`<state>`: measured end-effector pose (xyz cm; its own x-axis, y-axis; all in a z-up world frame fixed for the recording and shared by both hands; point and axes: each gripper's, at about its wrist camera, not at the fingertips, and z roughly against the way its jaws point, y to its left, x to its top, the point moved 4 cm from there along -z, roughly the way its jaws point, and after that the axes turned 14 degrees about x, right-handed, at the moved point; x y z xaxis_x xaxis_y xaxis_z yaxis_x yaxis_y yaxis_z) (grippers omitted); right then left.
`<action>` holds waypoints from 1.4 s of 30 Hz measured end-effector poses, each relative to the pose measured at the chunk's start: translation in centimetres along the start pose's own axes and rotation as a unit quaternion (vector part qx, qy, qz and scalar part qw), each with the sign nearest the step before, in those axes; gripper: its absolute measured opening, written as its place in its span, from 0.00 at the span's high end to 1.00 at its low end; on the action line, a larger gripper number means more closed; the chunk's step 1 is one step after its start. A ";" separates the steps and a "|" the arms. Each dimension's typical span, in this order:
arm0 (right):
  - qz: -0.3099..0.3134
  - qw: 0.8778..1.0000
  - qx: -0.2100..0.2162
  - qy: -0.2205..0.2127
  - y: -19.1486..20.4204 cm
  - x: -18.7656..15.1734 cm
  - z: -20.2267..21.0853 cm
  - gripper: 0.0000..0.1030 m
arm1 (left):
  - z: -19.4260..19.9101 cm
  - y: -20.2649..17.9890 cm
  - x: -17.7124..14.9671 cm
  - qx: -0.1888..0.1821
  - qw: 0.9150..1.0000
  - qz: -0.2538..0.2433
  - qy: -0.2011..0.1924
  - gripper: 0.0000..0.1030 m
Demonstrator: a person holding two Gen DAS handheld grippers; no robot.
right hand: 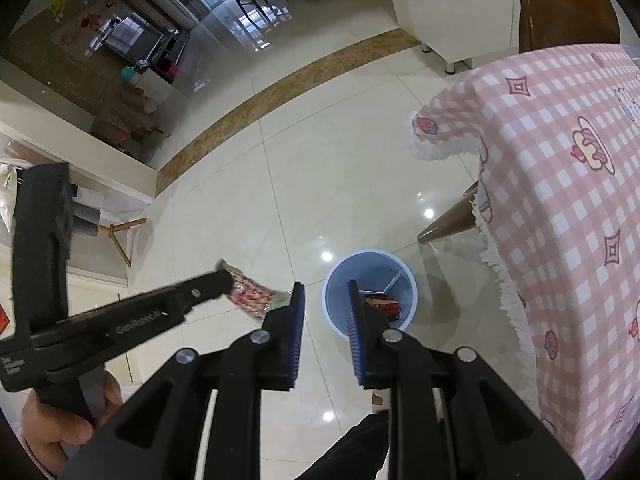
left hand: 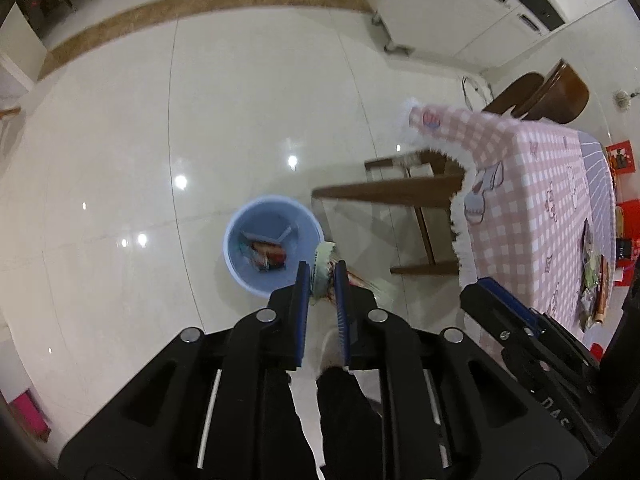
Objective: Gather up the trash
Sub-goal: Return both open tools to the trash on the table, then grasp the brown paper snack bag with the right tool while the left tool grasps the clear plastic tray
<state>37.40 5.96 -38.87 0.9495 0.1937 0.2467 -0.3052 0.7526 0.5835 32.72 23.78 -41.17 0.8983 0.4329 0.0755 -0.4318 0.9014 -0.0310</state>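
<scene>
Left gripper [left hand: 322,270] fingers pinch a crumpled wrapper [left hand: 323,268], seemingly beside the bin [left hand: 240,256]; right gripper [right hand: 325,292] slightly open, empty.

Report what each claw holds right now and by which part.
Left claw: pinches a crumpled snack wrapper by one end, the rest hanging free beside the blue bin. Right claw: nothing between its fingers.

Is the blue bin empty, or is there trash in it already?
Not empty. The blue bin stands upright on the floor with red wrappers lying at its bottom.
</scene>
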 end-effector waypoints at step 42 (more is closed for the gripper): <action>-0.238 0.901 -0.174 -0.318 -29.8 -9.8 35.8 0.51 | 7.6 -46.5 -12.7 -0.045 0.867 -0.460 -0.188 0.31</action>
<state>34.57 -40.89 -30.95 0.6996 -0.5201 0.4900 0.2724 0.8281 0.4900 40.75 -23.65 -33.08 0.7618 -0.4868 0.4274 0.4768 0.8680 0.1388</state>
